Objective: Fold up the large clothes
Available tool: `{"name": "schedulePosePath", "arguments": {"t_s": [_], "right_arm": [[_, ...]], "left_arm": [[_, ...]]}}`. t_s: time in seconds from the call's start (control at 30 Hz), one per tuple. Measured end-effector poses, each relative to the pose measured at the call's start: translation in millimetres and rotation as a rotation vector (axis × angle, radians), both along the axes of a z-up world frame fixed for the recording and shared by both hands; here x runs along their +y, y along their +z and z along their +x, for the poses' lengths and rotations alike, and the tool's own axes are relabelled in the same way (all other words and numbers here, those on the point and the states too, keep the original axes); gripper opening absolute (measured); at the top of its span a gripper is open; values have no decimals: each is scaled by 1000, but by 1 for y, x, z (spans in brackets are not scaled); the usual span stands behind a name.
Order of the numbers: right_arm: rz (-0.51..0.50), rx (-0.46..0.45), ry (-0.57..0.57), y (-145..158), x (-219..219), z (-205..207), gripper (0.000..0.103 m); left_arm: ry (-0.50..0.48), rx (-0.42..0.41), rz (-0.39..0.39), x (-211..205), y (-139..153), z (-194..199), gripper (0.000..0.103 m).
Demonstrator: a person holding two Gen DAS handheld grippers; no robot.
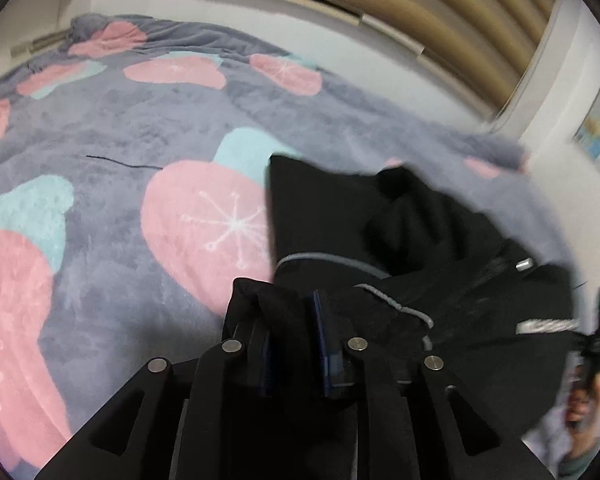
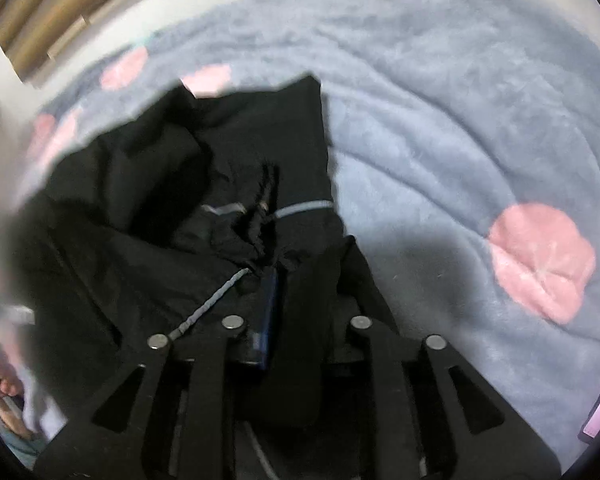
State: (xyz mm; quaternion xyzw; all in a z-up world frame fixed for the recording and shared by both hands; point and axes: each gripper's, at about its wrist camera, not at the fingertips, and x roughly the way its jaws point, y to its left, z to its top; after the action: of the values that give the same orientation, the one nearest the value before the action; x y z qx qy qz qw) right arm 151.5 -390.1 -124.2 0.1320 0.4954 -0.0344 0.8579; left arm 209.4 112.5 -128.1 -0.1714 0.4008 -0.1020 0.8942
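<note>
A black garment (image 1: 400,240) with thin grey reflective stripes hangs bunched above the bed. It also fills the left half of the right wrist view (image 2: 172,208). My left gripper (image 1: 292,312) is shut on a fold of the black cloth at its near edge. My right gripper (image 2: 300,276) is shut on another fold of the same garment, with cloth draped over its right finger. In the left wrist view the right gripper (image 1: 596,344) shows at the far right edge, beyond the garment. The garment's far corner (image 2: 308,92) rests on the blanket.
A plush grey blanket (image 1: 140,128) with pink and teal shapes covers the bed under the garment, and also shows in the right wrist view (image 2: 440,120). A white wall and tan pleated blinds (image 1: 420,12) stand behind the bed. A person's hand (image 2: 0,384) is at the lower left.
</note>
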Motion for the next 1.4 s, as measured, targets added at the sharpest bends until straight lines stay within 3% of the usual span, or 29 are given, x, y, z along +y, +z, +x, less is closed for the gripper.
{"name": "schedulePosePath", "arguments": {"t_s": [0.1, 0.2, 0.23, 0.27, 0.3, 0.43, 0.5, 0.53, 0.63, 0.67, 0.7, 0.77, 0.8, 0.9, 1.03, 1.07, 1.23, 1.4], "right_arm": [[117, -59, 4, 26, -16, -9, 36], [227, -103, -26, 51, -37, -21, 58], [233, -128, -49, 59, -43, -25, 74], [233, -159, -72, 68, -48, -30, 80], [226, -186, -87, 73, -53, -35, 85], [121, -189, -45, 78, -41, -35, 86], [74, -163, 18, 69, -24, -30, 85], [53, -154, 38, 66, -18, -28, 85], [-36, -146, 106, 51, 4, -20, 85], [-50, -151, 123, 48, 9, -19, 85], [-54, -158, 139, 44, 13, -17, 85], [-44, -162, 158, 37, 15, -13, 85], [-41, -162, 168, 34, 16, -9, 85], [-51, -164, 183, 27, 16, 1, 85], [-64, -170, 215, 21, 10, 16, 85], [-70, -170, 220, 21, 9, 19, 85], [-54, -171, 252, 19, -4, 40, 85], [-18, -148, 294, 11, -6, 66, 86]], "left_arm": [[-69, 12, -131, 20, 26, -6, 27], [-119, 33, -438, 58, 40, -6, 30], [-127, 50, -547, 72, 41, -5, 30], [-127, 56, -562, 76, 44, -5, 31], [-138, 55, -534, 75, 48, -6, 32], [-214, 74, -286, 47, 57, -11, 37], [-251, 45, -233, 44, 64, -18, 37], [-270, 28, -252, 48, 69, -20, 37], [-286, -51, -438, 77, 83, -25, 38], [-276, -101, -462, 87, 89, -29, 44], [-260, -154, -475, 96, 95, -34, 65], [-191, -247, -464, 113, 104, -46, 87], [-165, -259, -432, 114, 105, -50, 88], [-195, -197, -317, 103, 90, -45, 88], [-237, -98, -117, 66, 51, -19, 88], [-240, -82, -99, 60, 41, -13, 88], [-279, 3, -195, 46, 0, 25, 88], [-295, 47, -236, 38, -16, 39, 87]]}}
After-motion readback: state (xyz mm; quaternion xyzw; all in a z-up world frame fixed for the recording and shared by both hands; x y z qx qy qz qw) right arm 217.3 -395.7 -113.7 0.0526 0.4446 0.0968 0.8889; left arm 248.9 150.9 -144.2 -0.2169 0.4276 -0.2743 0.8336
